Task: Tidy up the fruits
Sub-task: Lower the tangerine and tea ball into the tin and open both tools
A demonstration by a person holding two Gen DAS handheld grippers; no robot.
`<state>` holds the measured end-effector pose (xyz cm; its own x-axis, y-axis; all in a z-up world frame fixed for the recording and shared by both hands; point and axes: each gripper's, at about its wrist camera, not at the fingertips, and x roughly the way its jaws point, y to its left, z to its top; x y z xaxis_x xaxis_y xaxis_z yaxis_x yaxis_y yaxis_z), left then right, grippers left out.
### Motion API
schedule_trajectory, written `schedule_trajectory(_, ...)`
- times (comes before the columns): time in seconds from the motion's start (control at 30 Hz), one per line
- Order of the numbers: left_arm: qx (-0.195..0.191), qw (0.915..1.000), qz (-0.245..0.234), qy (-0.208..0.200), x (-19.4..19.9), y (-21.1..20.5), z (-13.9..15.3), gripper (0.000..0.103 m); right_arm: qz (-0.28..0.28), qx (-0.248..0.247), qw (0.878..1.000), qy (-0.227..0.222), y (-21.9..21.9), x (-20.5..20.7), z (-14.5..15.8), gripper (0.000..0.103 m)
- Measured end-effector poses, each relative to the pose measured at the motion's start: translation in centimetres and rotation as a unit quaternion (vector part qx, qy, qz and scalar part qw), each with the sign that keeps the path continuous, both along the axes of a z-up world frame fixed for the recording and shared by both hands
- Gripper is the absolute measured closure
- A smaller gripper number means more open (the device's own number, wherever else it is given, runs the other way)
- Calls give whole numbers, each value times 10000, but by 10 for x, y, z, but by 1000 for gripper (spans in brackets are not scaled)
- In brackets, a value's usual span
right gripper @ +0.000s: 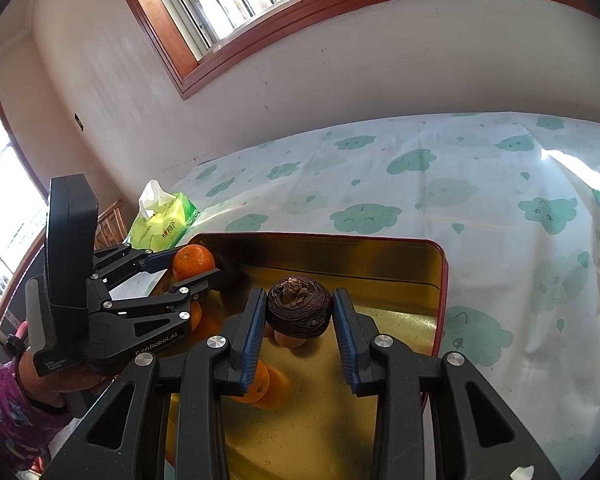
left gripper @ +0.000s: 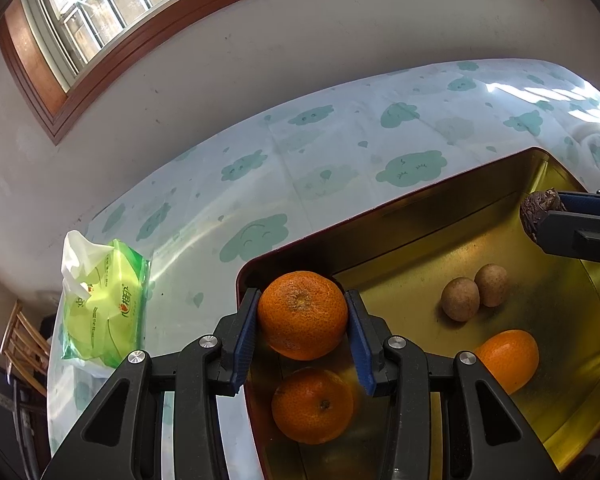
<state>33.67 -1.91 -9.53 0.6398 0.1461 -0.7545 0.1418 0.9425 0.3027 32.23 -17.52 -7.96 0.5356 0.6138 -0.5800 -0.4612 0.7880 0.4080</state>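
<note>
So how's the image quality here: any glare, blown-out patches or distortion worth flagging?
Left wrist view: sharp; fisheye bends the window frame; sun patch blows out the tablecloth at right; the gold tin mirrors the oranges. Right wrist view: side window overexposed, another sun patch at right, and the tin's left end lies in the left gripper's shadow.

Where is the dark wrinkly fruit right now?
The dark fruit is held in the right gripper, above the gold tray, over the two small brown fruits.
</note>
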Motion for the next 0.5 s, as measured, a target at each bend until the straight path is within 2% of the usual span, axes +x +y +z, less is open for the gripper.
schedule_trajectory(0.1,34,10000,-24,-24,-1,-1,0,56,-56,73,10000,-13,-2,1,1,69)
schedule_trajectory(0.17,69,10000,-64,-7,-1,-3,-1,53,-94,121,9999,-26,-4,1,2,63)
schedule_trajectory(0.3,111,9999,-102,-49,-3,-4,0,50,-150,147,9997,-111,-13,-9,6,62)
schedule_trajectory(0.4,-32,9998,-72,-159,-9,-2,8,48,-198,225,9994,-149,-31,-27,11,62)
schedule_trajectory(0.47,-163,9989,-92,-424,-20,0,21,32,-172,277,9992,-211,-44,-43,14,62)
schedule_trajectory(0.5,-195,9980,-104,-587,-27,0,28,29,-91,296,9993,-206,-50,-53,15,62)
